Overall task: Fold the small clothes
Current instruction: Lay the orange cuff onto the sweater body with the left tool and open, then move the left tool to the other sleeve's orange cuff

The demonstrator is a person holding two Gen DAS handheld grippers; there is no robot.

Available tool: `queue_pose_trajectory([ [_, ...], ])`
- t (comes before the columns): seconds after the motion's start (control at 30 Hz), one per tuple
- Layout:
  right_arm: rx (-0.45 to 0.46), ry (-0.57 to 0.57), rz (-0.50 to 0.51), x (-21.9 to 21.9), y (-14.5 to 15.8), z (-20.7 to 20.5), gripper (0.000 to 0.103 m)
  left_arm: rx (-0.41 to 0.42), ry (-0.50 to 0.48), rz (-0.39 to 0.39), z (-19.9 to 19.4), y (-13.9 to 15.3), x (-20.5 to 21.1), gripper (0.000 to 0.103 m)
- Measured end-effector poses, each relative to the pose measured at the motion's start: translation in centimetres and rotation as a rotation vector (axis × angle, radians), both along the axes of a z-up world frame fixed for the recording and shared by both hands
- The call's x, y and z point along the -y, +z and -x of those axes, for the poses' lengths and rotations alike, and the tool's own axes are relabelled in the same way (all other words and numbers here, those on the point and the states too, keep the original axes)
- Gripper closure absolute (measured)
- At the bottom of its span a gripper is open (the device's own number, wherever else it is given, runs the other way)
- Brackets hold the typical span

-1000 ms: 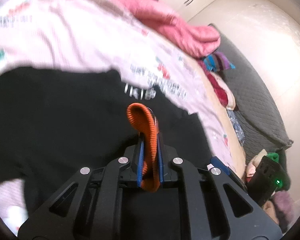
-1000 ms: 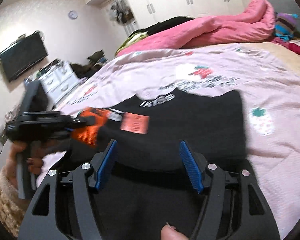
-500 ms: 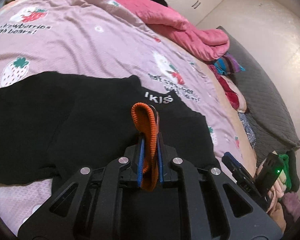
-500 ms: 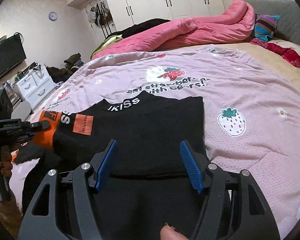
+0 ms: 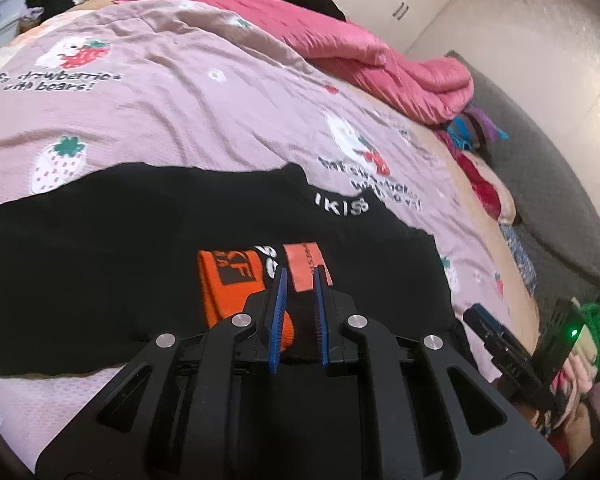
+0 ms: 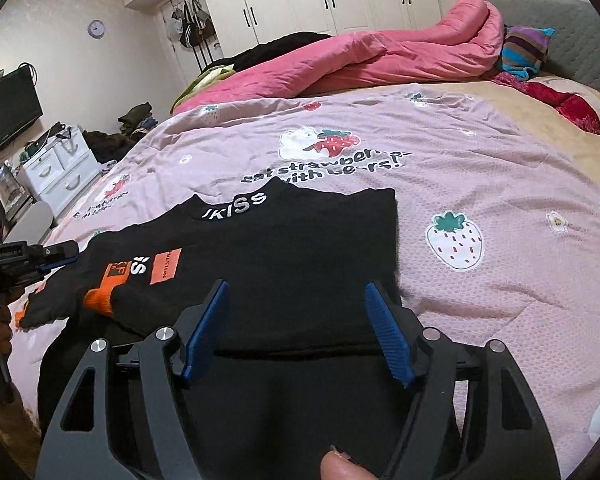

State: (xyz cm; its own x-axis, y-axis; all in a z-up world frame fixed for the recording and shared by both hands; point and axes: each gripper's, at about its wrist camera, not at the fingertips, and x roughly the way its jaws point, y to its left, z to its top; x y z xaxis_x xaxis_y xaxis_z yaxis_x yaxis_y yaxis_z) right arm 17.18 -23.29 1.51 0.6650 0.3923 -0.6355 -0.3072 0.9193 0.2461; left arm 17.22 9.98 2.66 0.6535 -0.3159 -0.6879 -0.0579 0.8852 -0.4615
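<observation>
Spread wide beneath the black knit sweater (image 6: pixel 300 248): a pale pink bedspread (image 6: pixel 480 168) printed with strawberries, bears and dark lettering. Heaped well beyond the sweater's collar: a rumpled bright pink quilt (image 6: pixel 380 60).

Lying flat on that bedspread, collar pointing away from both cameras, with a straight vertical edge on its right side in the right wrist view. Crossed on its front by a sleeve laid inward from the left.

Poised over the sweater's near hem: the right gripper (image 6: pixel 295 285), black-framed with blue ribbed pads. Jaws wide apart and spreading wider, pressing on nothing, only black cloth showing below the gap.

Hovering low over the sweater's front, at the folded-in sleeve: the left gripper (image 5: pixel 300 269), of the same build. Drawn nearly together, just a narrow slit between the pads. Cannot tell whether any cloth is pinched there; a little orange shows low in the slit.

Resting face up on the sweater's front, just left of the left gripper's pads: the orange ribbed cuff (image 5: pixel 228 280) bearing a black square mark. Sewn on the sleeve just beside that cuff: a small orange rectangular patch (image 6: pixel 165 267). Stitched along the collar: white lettering (image 6: pixel 236 208).

Nearer than the sweater's hem, behind the right gripper's frame: a thumb tip (image 6: pixel 340 466).
</observation>
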Motion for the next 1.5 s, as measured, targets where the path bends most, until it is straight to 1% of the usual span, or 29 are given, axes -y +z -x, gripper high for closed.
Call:
queue_pose_trajectory([
  [0.1, -0.002, 0.010, 0.022, -0.7, -0.1, -0.1, 0.034, -0.029, -0.033, -0.025, -0.6, -1.0, 1.4, 0.097],
  [0.17, -0.001, 0.019, 0.040, -1.1, -0.2, -0.1, 0.034, -0.053, -0.054, -0.060, -1.0, -1.9, 2.5, 0.096],
  [0.23, -0.003, 0.024, 0.064, -1.6, -0.3, -0.2, 0.033, -0.079, -0.068, -0.104, -1.3, -2.9, 3.5, 0.091],
  [0.3, -0.012, 0.031, 0.076, -1.9, -0.5, -0.4, 0.033, -0.114, -0.081, -0.157, -1.4, -3.8, 4.3, 0.090],
  [0.4, -0.027, 0.041, 0.091, -2.2, -0.9, -0.6, 0.032, -0.147, -0.087, -0.190, -1.3, -4.9, 4.6, 0.088],
  [0.47, -0.035, 0.044, 0.110, -2.2, -1.2, -0.7, 0.032, -0.160, -0.080, -0.185, -1.2, -5.6, 4.1, 0.088],
  [0.6, -0.062, 0.030, 0.131, -2.0, -1.9, -1.2, 0.031, -0.161, -0.078, -0.187, -0.9, -6.0, 3.9, 0.088],
  [0.67, -0.096, 0.014, 0.133, -1.7, -2.5, -1.8, 0.031, -0.158, -0.080, -0.195, -0.8, -6.1, 4.0, 0.088],
  [0.73, -0.153, -0.005, 0.142, -1.2, -3.6, -2.5, 0.031, -0.155, -0.080, -0.190, -0.8, -6.1, 3.9, 0.088],
  [0.8, -0.192, -0.008, 0.121, -0.8, -4.4, -2.9, 0.030, -0.154, -0.081, -0.173, -0.8, -6.0, 3.7, 0.088],
  [0.93, -0.174, -0.004, 0.111, -0.8, -3.9, -2.4, 0.031, -0.154, -0.072, -0.146, -0.5, -5.8, 3.2, 0.087],
  [0.97, -0.169, 0.002, 0.098, -0.8, -3.7, -2.2, 0.031, -0.152, -0.071, -0.144, -0.4, -5.7, 3.2, 0.085],
  [1.03, -0.166, 0.008, 0.080, -0.9, -3.4, -1.9, 0.031, -0.146, -0.067, -0.143, -0.2, -5.3, 3.0, 0.076],
  [1.1, -0.155, 0.014, 0.073, -1.0, -3.0, -1.7, 0.031, -0.137, -0.060, -0.145, 0.1, -4.9, 3.0, 0.071],
  [1.17, -0.137, 0.024, 0.071, -1.3, -2.5, -1.3, 0.030, -0.130, -0.056, -0.149, 0.3, -4.5, 2.9, 0.068],
  [1.2, -0.129, 0.030, 0.069, -1.5, -2.3, -1.2, 0.029, -0.127, -0.051, -0.154, 0.4, -4.3, 2.8, 0.066],
  [1.27, -0.109, 0.034, 0.060, -1.6, -1.7, -0.8, 0.017, -0.121, -0.041, -0.162, 0.6, -4.0, 2.8, 0.059],
  [1.33, -0.092, 0.037, 0.057, -1.8, -1.2, -0.6, 0.016, -0.110, -0.028, -0.172, 0.7, -3.5, 2.7, 0.051],
  [1.4, -0.076, 0.039, 0.053, -1.9, -0.8, -0.4, 0.014, -0.097, -0.015, -0.181, 1.0, -3.0, 2.6, 0.046],
  [1.43, -0.070, 0.040, 0.050, -1.9, -0.6, -0.3, 0.010, -0.092, -0.011, -0.184, 1.1, -2.8, 2.5, 0.044],
  [1.47, -0.063, 0.039, 0.046, -1.9, -0.5, -0.2, 0.009, -0.089, -0.009, -0.187, 1.2, -2.7, 2.5, 0.043],
  [1.5, -0.058, 0.039, 0.043, -1.9, -0.3, -0.1, 0.009, -0.084, -0.004, -0.193, 1.3, -2.5, 2.4, 0.040],
])
